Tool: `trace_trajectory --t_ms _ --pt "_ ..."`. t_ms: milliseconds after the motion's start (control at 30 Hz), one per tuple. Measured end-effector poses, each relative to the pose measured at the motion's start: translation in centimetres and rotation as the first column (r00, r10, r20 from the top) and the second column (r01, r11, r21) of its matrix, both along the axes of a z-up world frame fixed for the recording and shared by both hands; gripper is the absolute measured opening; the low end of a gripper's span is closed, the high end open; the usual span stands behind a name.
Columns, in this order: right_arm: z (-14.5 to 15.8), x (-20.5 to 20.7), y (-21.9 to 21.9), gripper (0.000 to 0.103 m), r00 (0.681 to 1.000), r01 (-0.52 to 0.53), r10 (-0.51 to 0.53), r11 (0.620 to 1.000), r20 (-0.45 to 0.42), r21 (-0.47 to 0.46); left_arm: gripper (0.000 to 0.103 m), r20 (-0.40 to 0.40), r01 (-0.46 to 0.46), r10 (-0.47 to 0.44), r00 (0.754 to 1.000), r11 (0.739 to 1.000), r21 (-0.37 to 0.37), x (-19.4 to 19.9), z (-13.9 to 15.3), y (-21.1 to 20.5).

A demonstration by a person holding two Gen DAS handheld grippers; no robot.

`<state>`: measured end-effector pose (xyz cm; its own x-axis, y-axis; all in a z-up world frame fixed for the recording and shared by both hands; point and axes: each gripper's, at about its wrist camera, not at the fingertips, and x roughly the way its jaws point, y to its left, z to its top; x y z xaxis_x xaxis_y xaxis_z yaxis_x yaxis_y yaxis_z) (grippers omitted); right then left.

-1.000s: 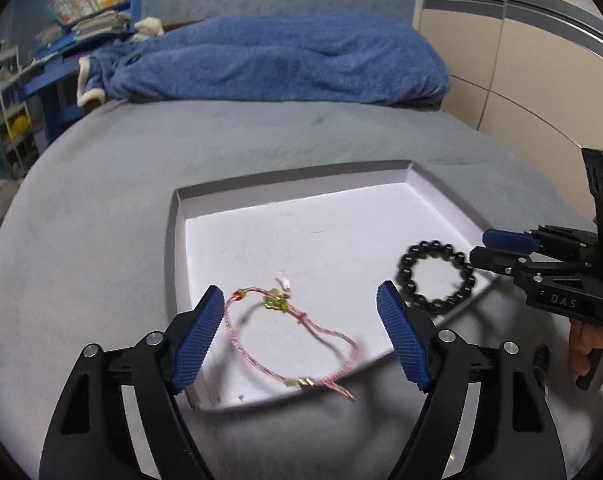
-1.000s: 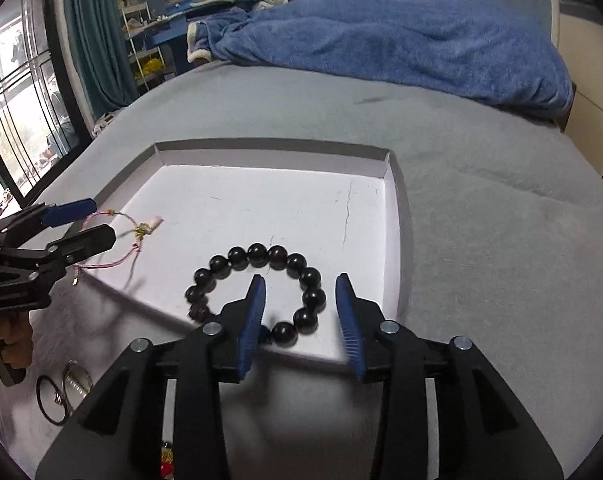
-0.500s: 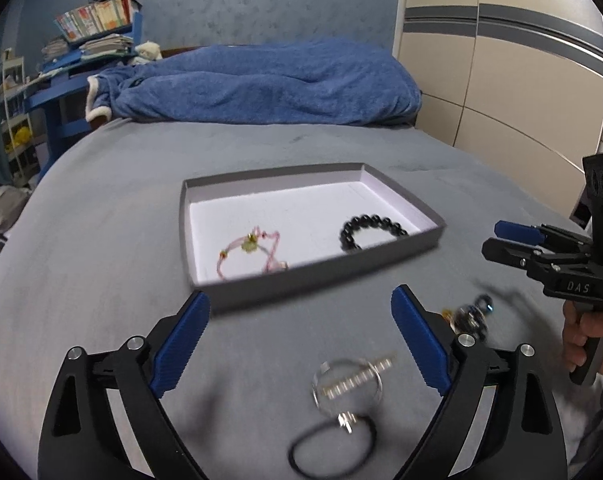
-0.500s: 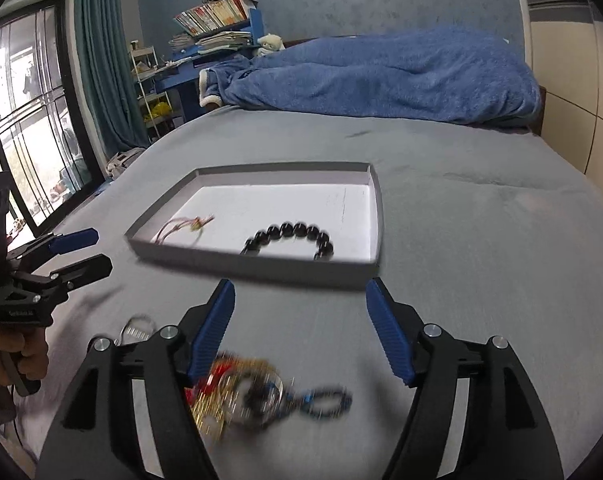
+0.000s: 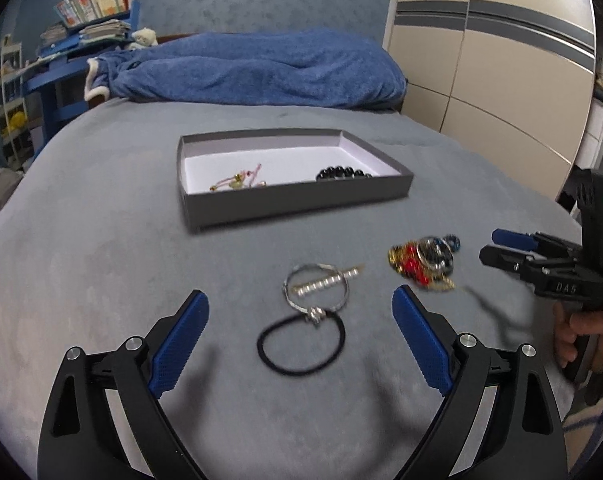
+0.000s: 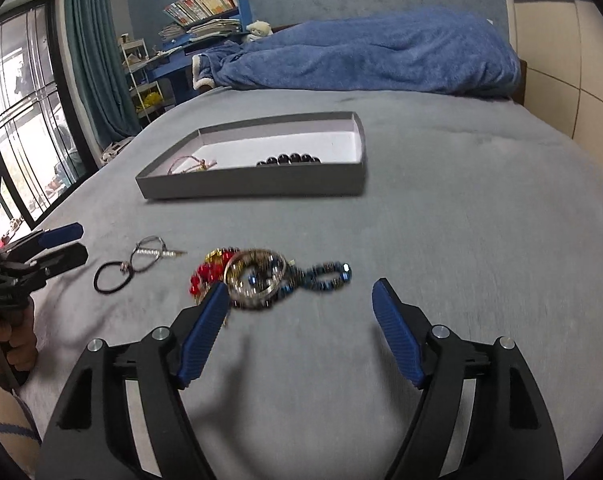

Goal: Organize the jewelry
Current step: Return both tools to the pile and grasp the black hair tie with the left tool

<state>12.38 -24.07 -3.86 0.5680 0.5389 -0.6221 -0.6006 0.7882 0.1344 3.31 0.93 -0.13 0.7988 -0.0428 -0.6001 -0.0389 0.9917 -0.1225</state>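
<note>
- My left gripper (image 5: 300, 340): jaws wide apart, empty, over black hair tie (image 5: 300, 347) on grey bed (image 5: 101, 272).
- My right gripper (image 6: 299, 324): jaws just been opening, nothing gripped; tangled jewelry pile (image 6: 261, 278) ahead.
- Grey tray (image 5: 293, 202) beyond holds pink cord bracelet (image 5: 239, 180), black bead bracelet (image 5: 341, 173).

Your left gripper (image 5: 300, 338) has its jaws wide open over the grey bed (image 5: 101, 248), with nothing between them. Just ahead lie a black hair tie (image 5: 301, 344) and a silver ring (image 5: 316, 287), touching. A tangled jewelry pile (image 5: 423, 260) sits to the right. Farther off, the grey box (image 5: 297, 198) holds a pink string bracelet (image 5: 239, 180) and a black bead bracelet (image 5: 341, 173).
</note>
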Motion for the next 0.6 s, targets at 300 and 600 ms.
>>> trace_trajectory --t_ms 300,600 --pt "0.0 -0.2 -0.7 0.076 0.999 0.032 -0.032 0.999 0.006 0.019 0.093 -0.002 -0.009 0.009 1.0 1.0 0.019 -0.2 -0.2 -0.5" --pt "-0.3 -0.3 -0.1 0.076 1.0 0.016 -0.016 1.0 -0.006 -0.018 0.09 -0.112 0.001 0.004 0.994 0.999 0.044 1.7 -1.8 -0.9"
